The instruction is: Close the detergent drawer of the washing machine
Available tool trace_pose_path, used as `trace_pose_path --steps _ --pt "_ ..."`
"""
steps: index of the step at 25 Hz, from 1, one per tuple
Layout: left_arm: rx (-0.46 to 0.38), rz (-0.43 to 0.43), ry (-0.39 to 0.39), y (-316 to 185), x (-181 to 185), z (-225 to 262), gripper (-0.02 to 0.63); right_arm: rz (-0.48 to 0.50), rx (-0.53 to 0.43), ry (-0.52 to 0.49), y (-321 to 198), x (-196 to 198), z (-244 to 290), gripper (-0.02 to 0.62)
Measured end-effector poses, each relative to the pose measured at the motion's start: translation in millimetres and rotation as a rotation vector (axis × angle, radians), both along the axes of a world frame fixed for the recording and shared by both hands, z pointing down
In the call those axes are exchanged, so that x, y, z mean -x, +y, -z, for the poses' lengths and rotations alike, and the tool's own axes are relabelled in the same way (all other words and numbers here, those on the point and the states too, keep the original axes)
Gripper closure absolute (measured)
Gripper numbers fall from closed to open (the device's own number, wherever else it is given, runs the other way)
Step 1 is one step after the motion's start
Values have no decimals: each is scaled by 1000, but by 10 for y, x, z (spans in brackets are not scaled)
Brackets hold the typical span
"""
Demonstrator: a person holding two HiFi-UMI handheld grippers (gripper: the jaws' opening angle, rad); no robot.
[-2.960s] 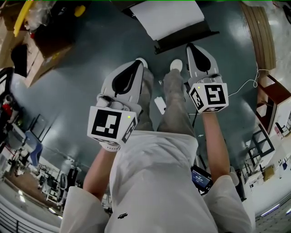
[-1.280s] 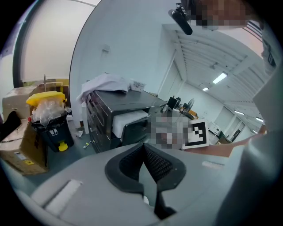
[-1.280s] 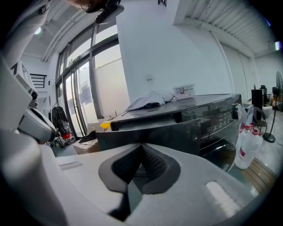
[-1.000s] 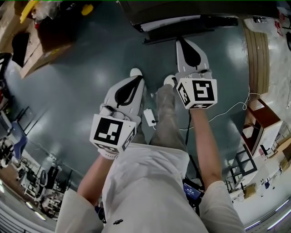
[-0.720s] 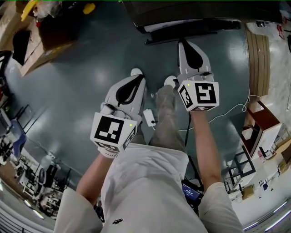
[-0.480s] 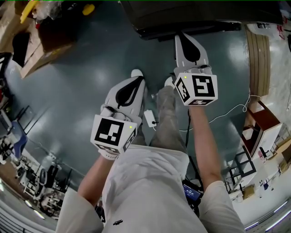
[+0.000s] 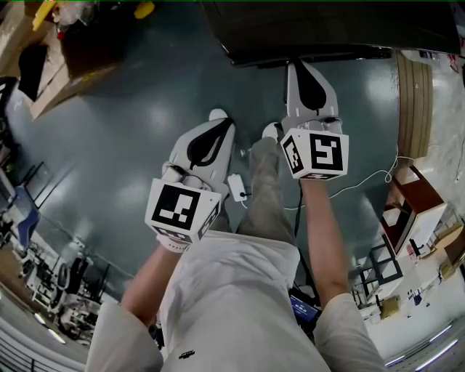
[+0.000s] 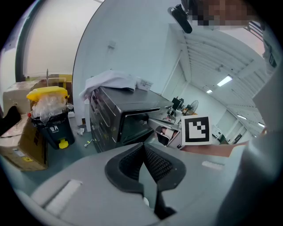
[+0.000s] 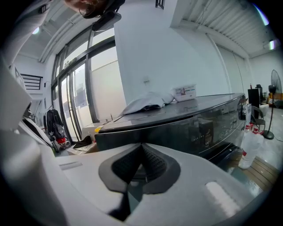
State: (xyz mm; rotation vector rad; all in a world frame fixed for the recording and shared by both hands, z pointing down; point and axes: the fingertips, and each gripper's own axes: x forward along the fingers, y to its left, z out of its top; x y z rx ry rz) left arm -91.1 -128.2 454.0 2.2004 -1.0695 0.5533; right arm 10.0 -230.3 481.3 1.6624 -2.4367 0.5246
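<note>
There is one dark washing machine (image 7: 341, 22) in front of the person. Its detergent drawer (image 7: 341, 52) shows only as a dark strip along the machine's front edge, pushed in close to the body. I cannot tell whether it sits quite flush.

There are two grippers. The right gripper (image 7: 294, 67) has its tip up against that front strip, its jaws pressed together with nothing between them. The left gripper (image 7: 224, 123) hangs well back from the machine, over the person's legs, its jaws likewise together and empty. Each gripper carries one marker cube, two in all: the left cube (image 7: 180, 207) and the right cube (image 7: 320, 154).

Two white shoes, one (image 7: 216, 115) and the other (image 7: 270, 129), stand on the floor short of the machine.

One white cloth (image 9: 146, 105) lies crumpled on the machine's top. Off one end of the machine stand one yellow-lidded bin (image 8: 48, 95) and one cardboard box (image 8: 20, 148). Off the other end, near the foot of its front, stands one clear bottle (image 9: 247, 152).
</note>
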Motion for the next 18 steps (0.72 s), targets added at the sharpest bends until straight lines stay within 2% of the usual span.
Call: trace_pose_path --steps 18 --pt "10 -12 -6 -35 -39 -85 589 -18 2 -42 -41 8 -1 592"
